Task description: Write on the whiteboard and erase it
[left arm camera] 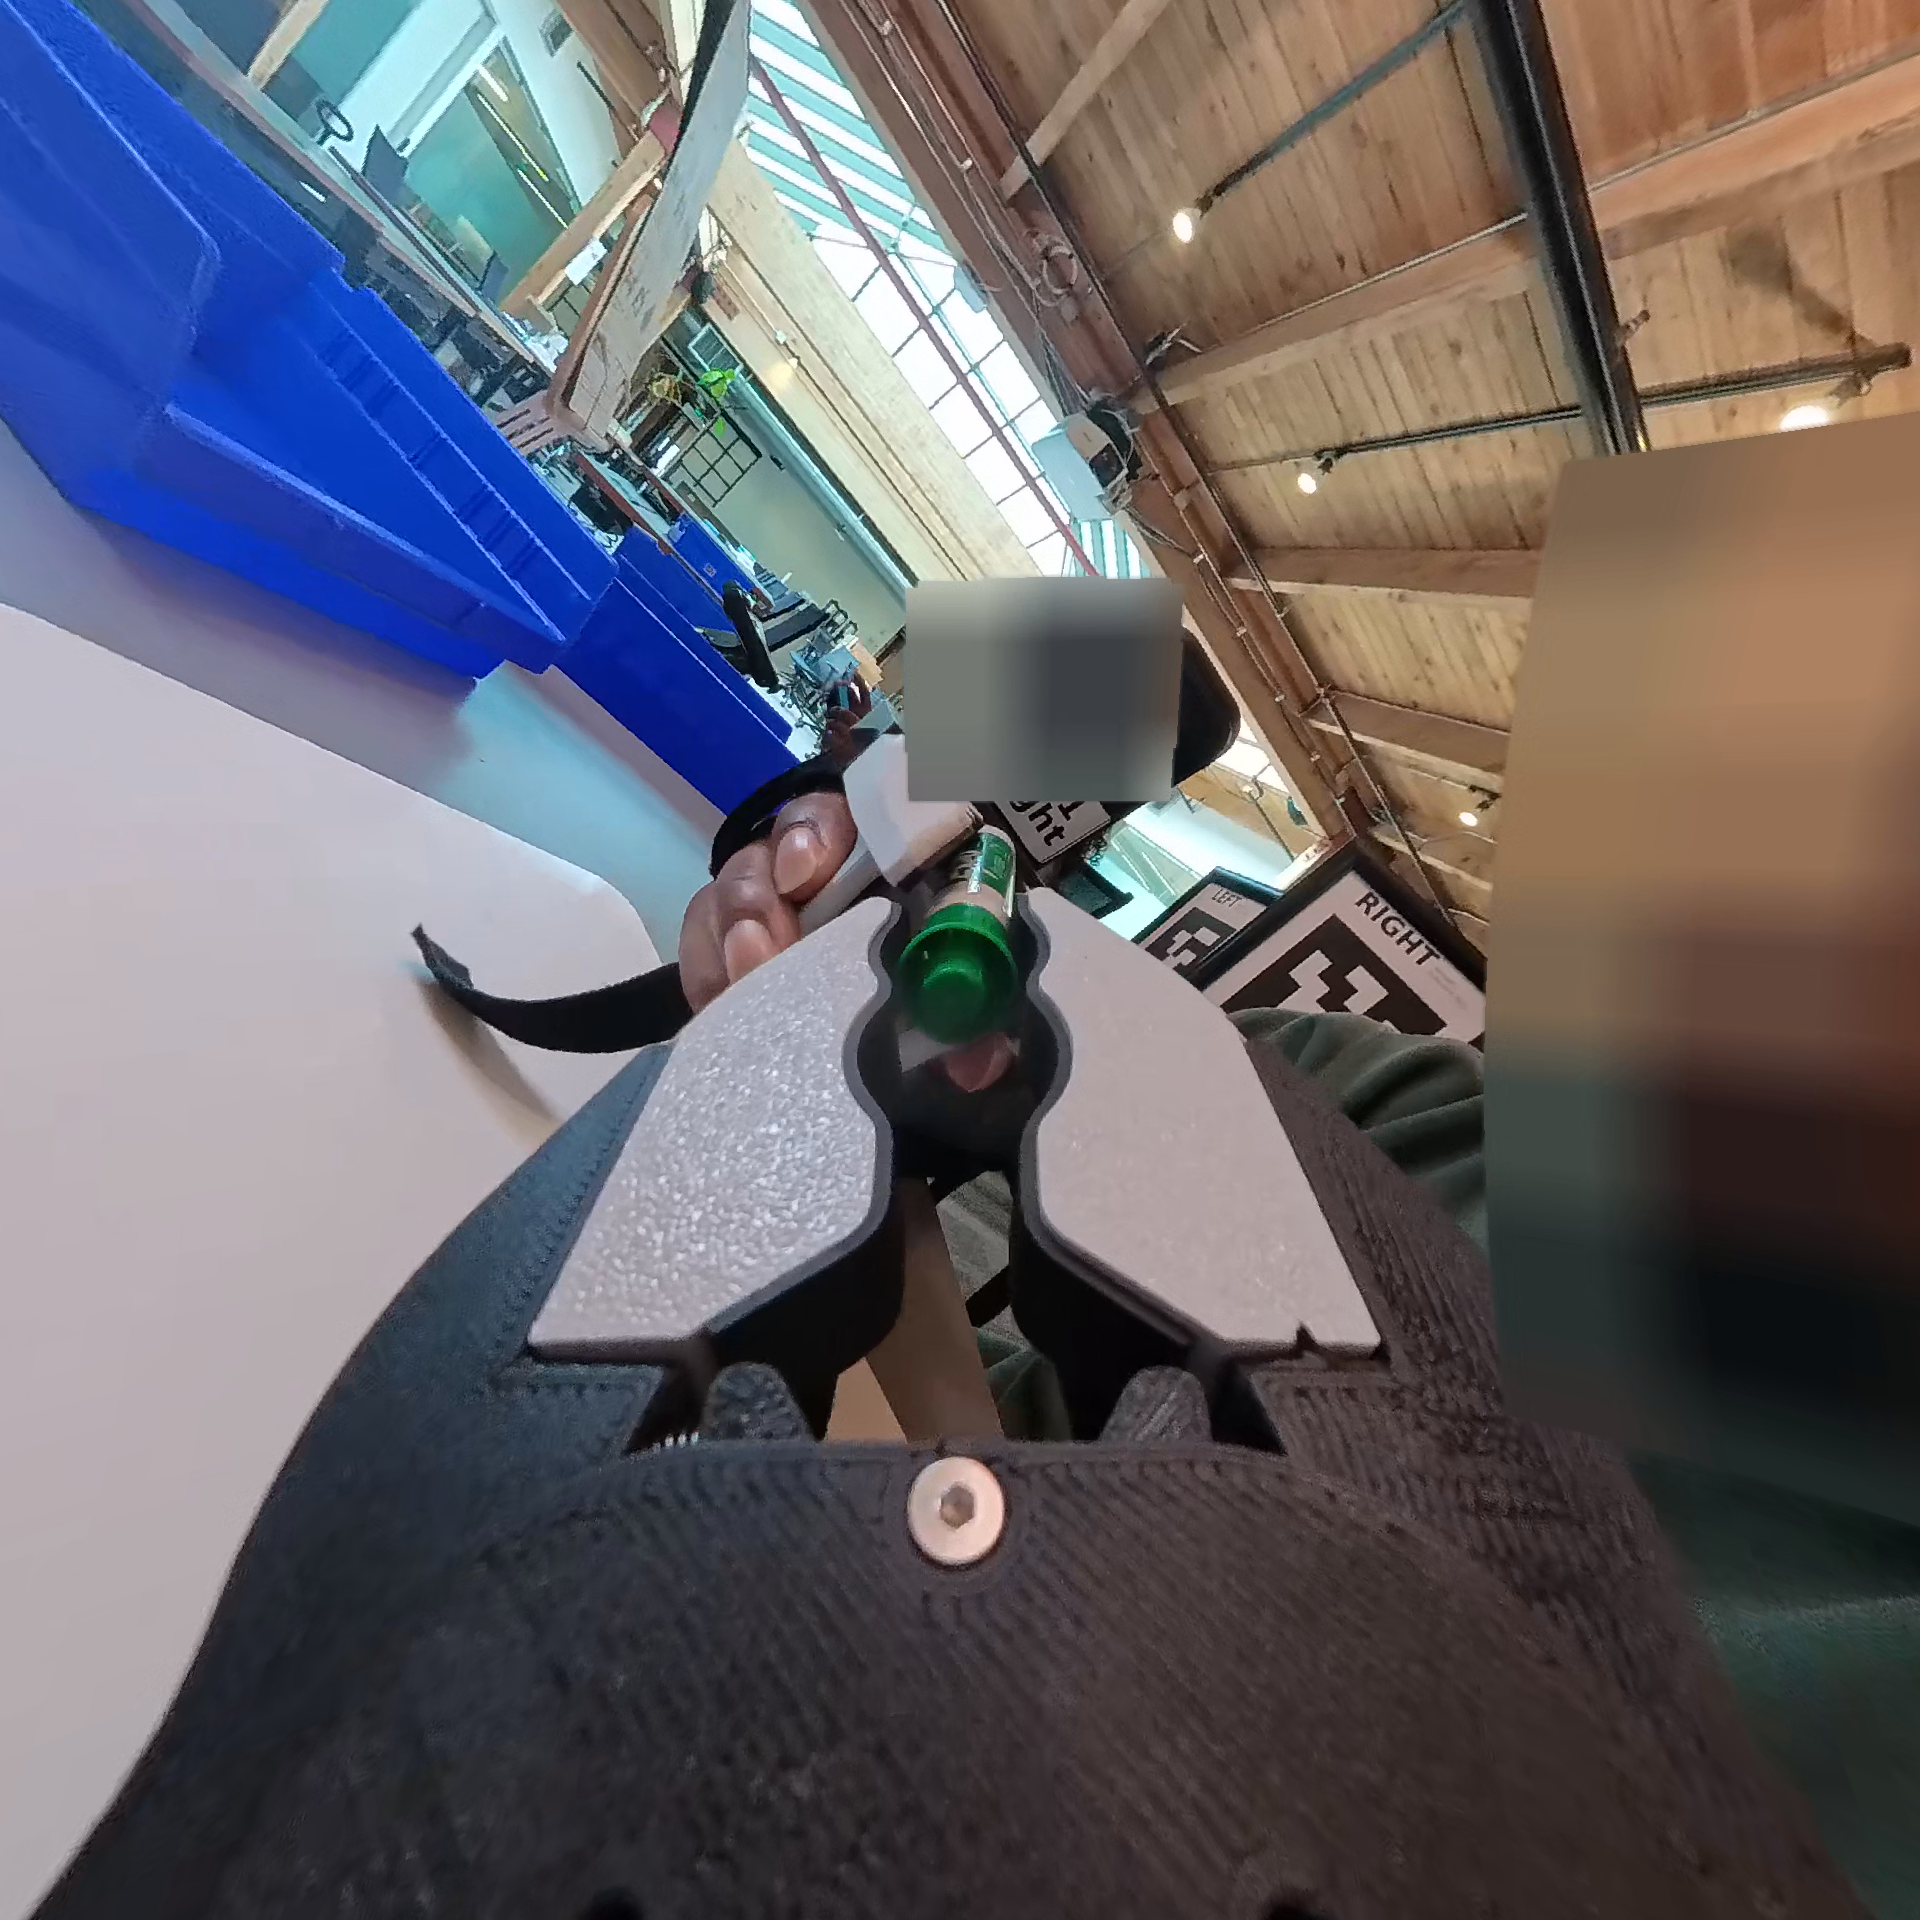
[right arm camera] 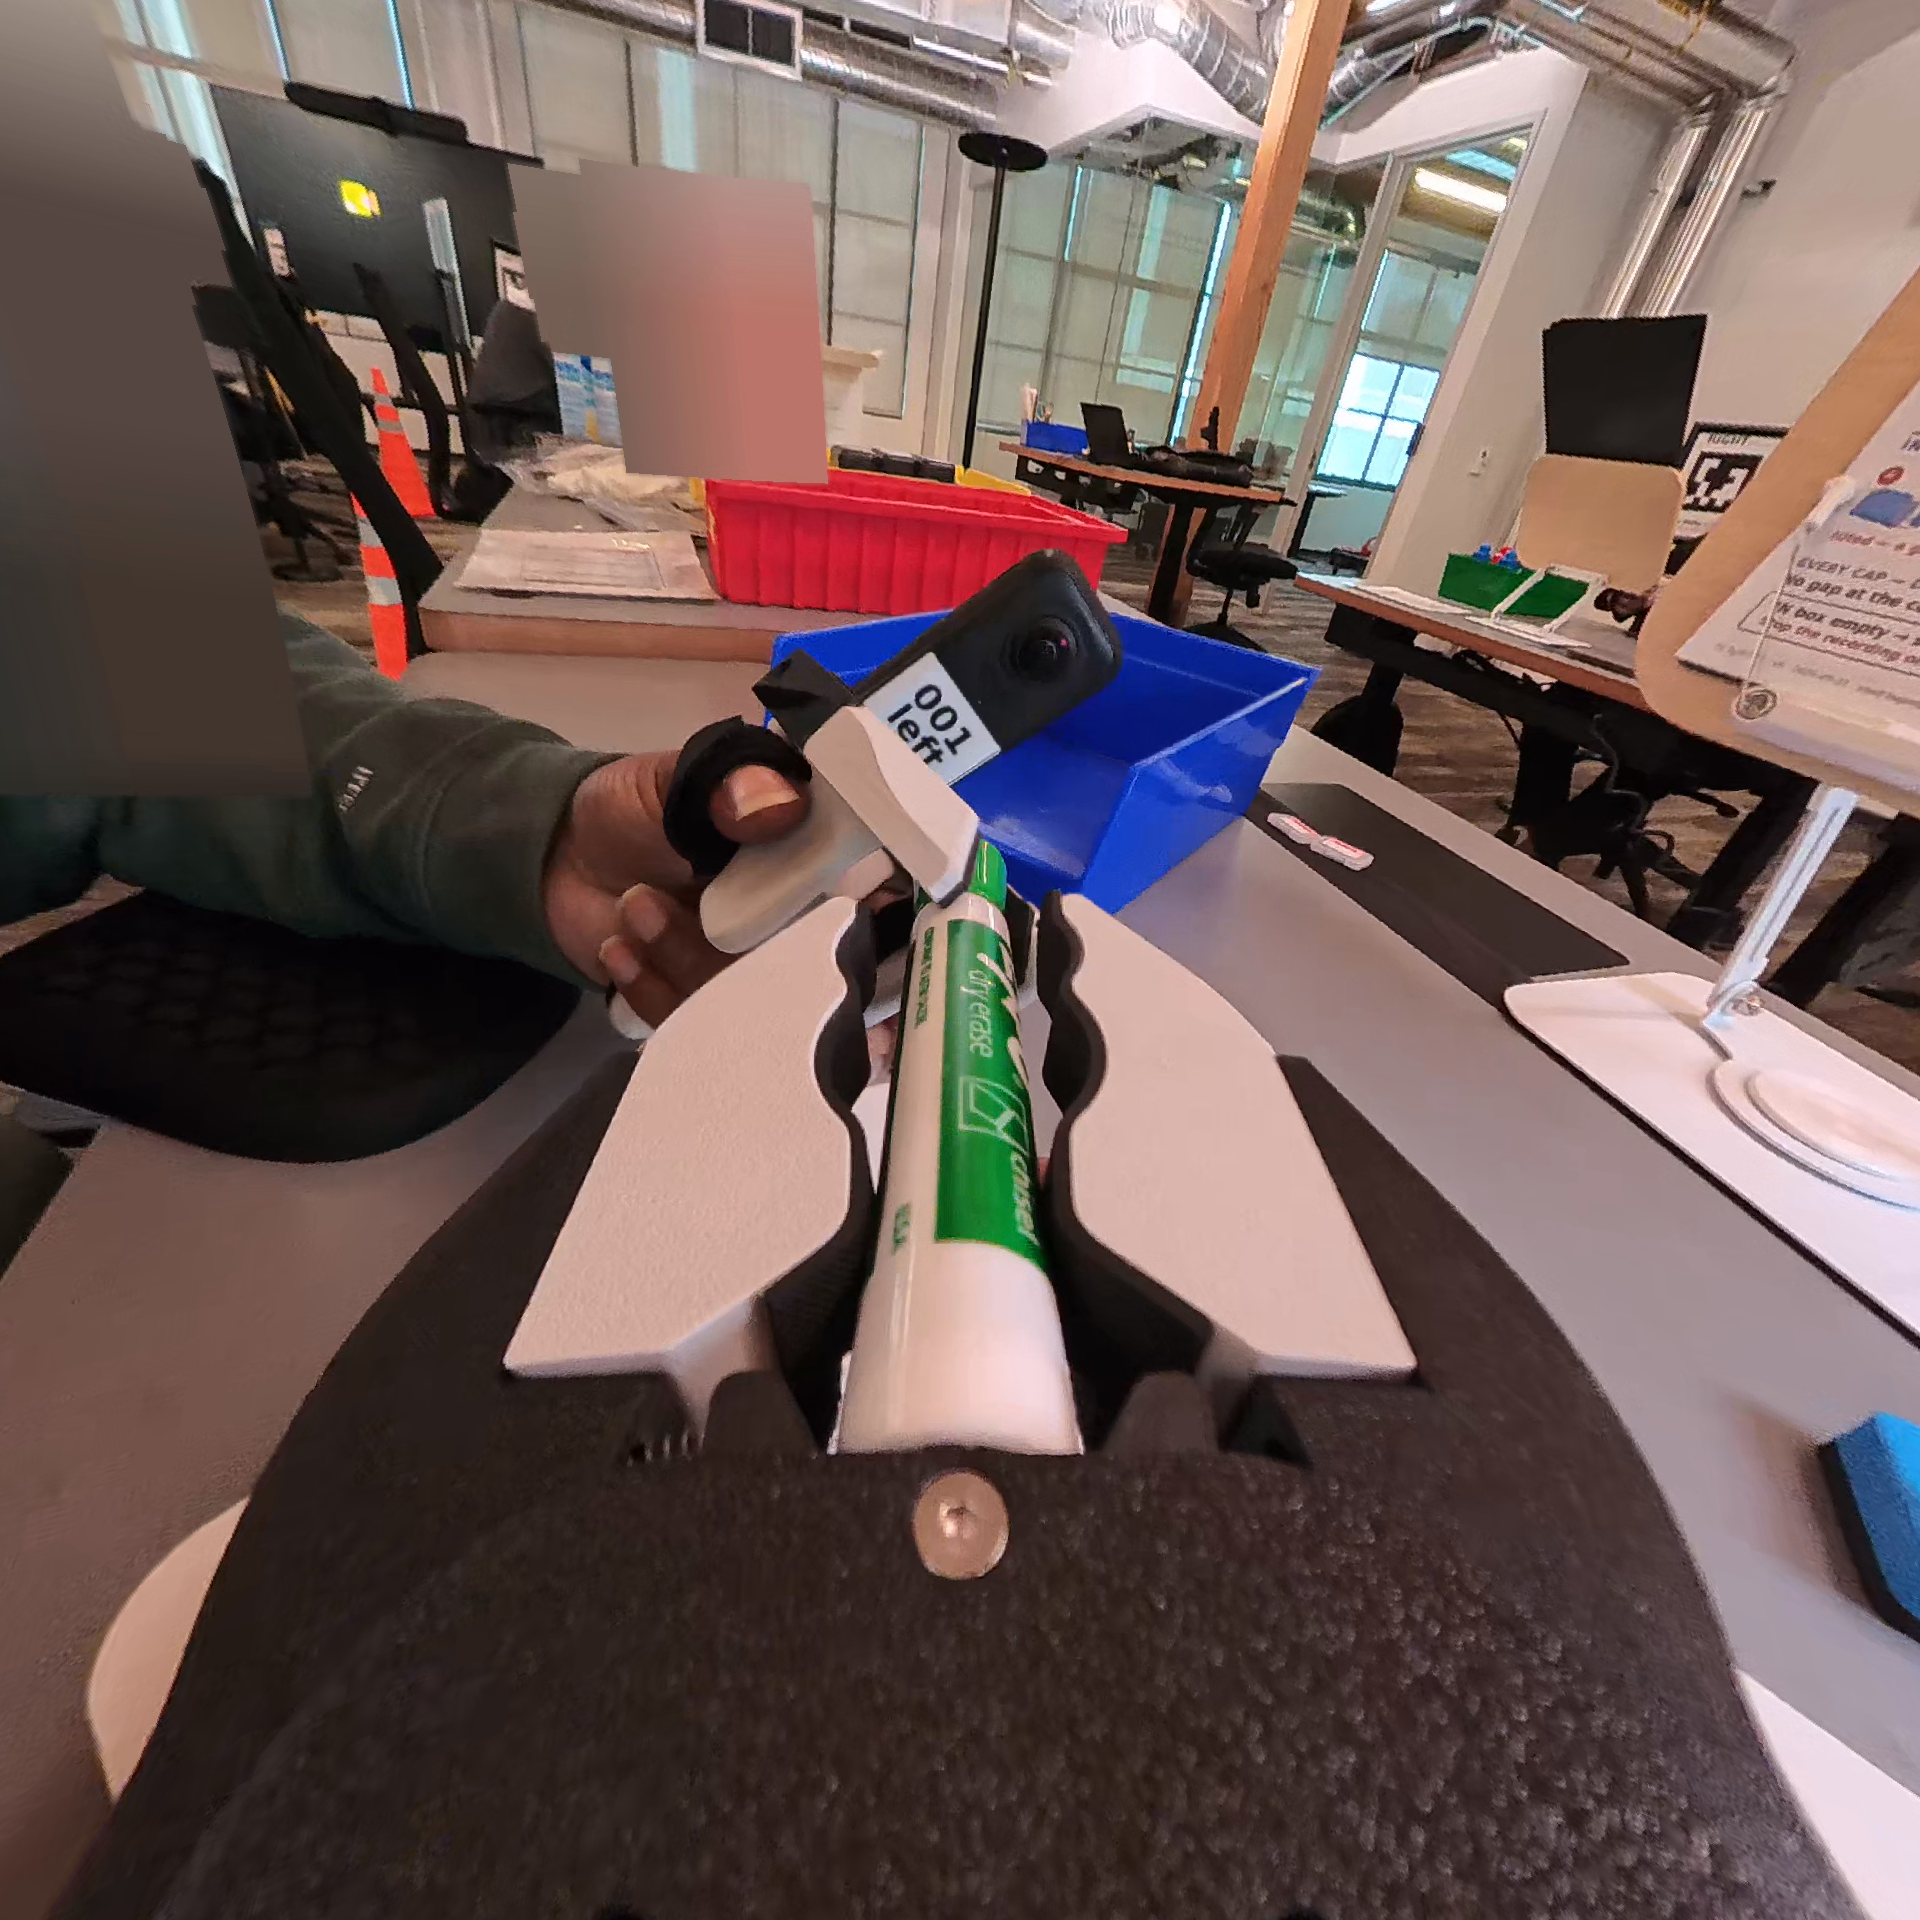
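The right hand-held gripper (right arm camera: 961, 1039) is clamping a green-and-white marker (right arm camera: 961, 1174) lengthwise between its fingers, while the left hand-held gripper (right arm camera: 951, 868) is closing on the marker's far end. A blue bin (right arm camera: 1174, 758) is sitting on the grey bench (right arm camera: 1299, 997) behind them.

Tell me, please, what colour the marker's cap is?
Green; the marker cap shows best in the left wrist view.

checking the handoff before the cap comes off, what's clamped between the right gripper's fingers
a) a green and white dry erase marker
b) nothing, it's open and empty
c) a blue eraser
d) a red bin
a: in the right wrist view the green and white marker lies lengthwise between the right gripper fingers, its cap end reaching the left gripper, while the blue eraser sits apart on the table.
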